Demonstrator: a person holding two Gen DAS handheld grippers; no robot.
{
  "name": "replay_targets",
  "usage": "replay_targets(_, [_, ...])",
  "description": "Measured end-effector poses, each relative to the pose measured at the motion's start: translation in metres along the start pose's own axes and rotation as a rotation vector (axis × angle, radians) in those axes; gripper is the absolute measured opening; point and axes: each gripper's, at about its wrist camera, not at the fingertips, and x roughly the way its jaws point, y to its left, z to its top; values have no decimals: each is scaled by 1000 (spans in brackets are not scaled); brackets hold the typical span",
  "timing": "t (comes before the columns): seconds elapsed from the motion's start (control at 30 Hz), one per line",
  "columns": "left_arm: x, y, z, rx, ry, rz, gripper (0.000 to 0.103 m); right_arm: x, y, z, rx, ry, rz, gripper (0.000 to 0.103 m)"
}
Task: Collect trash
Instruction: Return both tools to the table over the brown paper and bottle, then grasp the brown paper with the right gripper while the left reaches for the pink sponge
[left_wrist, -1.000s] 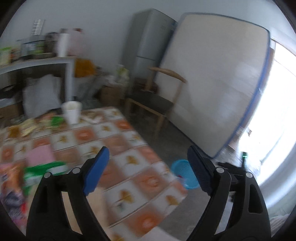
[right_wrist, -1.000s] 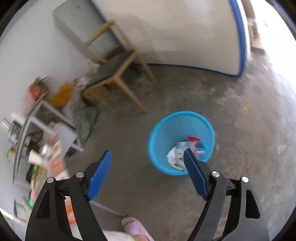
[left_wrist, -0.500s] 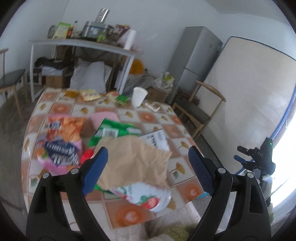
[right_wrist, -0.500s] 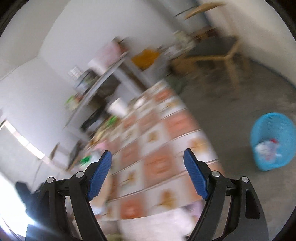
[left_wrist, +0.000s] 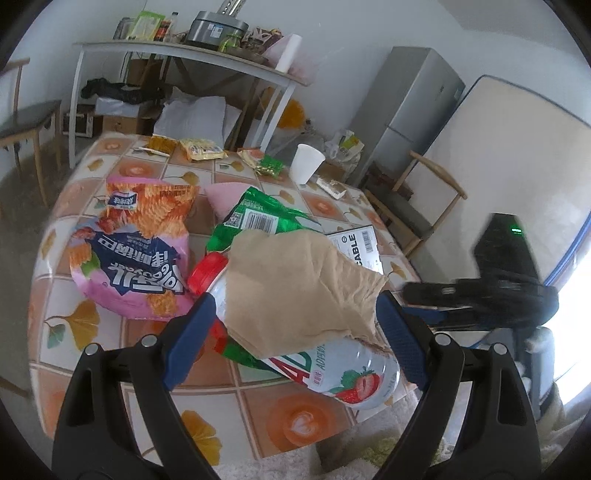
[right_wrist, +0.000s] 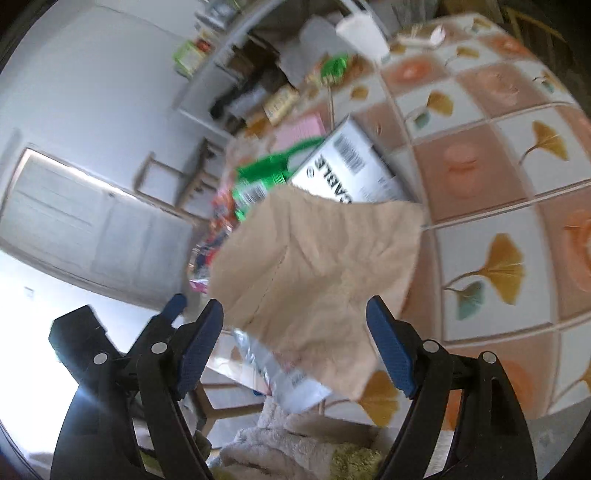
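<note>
Tiled in orange squares and ginkgo leaves, the table (left_wrist: 207, 417) carried a loose heap of litter at its near edge, with a cluttered shelf and a grey fridge behind it. On top of that heap lay a crumpled brown paper bag (left_wrist: 303, 291), draped over a clear bottle with a red cap (left_wrist: 354, 373) that lay on its side. The bottle's long axis ran on a slant, cap toward the far left, base toward the near right corner of the table. Just left of it sat an orange and pink snack bag (left_wrist: 136, 251); a green wrapper (left_wrist: 258, 218) and a white cable box (left_wrist: 360, 245) poked out from under the paper on the far side.

Both tools came at this pile from the near edge. The left hand-held gripper (left_wrist: 291, 339) had its jaws spread wide and gripped nothing, the paper and bottle lying straight ahead between the blue pads, seemingly untouched. The right hand-held gripper (right_wrist: 295, 347) was likewise wide open and empty, the same brown bag (right_wrist: 317, 273) straight ahead of it, though that view was smeared by motion. From where I stood the left looked the nearer and squarer to the paper, which seemed the likely thing to be taken next, pinched across its crumpled width, not along the bottle beneath
</note>
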Motion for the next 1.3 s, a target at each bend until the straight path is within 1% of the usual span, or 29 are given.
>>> replay_targets(0.1, [-1,10,2,-20,-16,-18,80,25,7,7,20,62,-39,78])
replay_targets(0.2, [8,22,2,-43,6,-15,73,47,8,12,77,123,-70,78])
replay_targets(0.23, [10,24,1,-48,12,-21,69,55,9,16,86,136,-74,78])
replay_targets(0.27, [15,27,0,-58,25,-35,68,62,11,18,89,151,-81,78])
replay_targets(0.33, [21,30,-3,-66,43,-56,63,71,17,18,67,168,-95,78])
replay_targets(0.43, [29,32,-8,-70,69,-82,60,75,25,20,24,161,-117,77])
replay_targets(0.53, [33,32,-14,-66,86,-103,59,75,28,24,17,143,-133,68])
replay_targets(0.73, [34,32,-18,-66,86,-121,59,75,25,33,17,122,-144,47])
replay_targets(0.8, [33,31,-17,-66,87,-123,59,74,24,35,19,117,-142,36])
replay_targets(0.83, [33,31,-17,-67,87,-122,59,73,23,35,19,115,-135,34])
replay_targets(0.9, [33,31,-17,-70,87,-120,59,72,22,35,22,108,-123,20])
replay_targets(1.0, [33,30,-18,-73,89,-116,59,66,22,36,21,81,-105,8])
replay_targets(1.13, [32,29,-17,-73,87,-107,59,47,25,37,-4,14,-79,5])
replay_targets(1.3, [31,27,-14,-68,79,-91,59,6,21,41,-10,-106,-48,5])
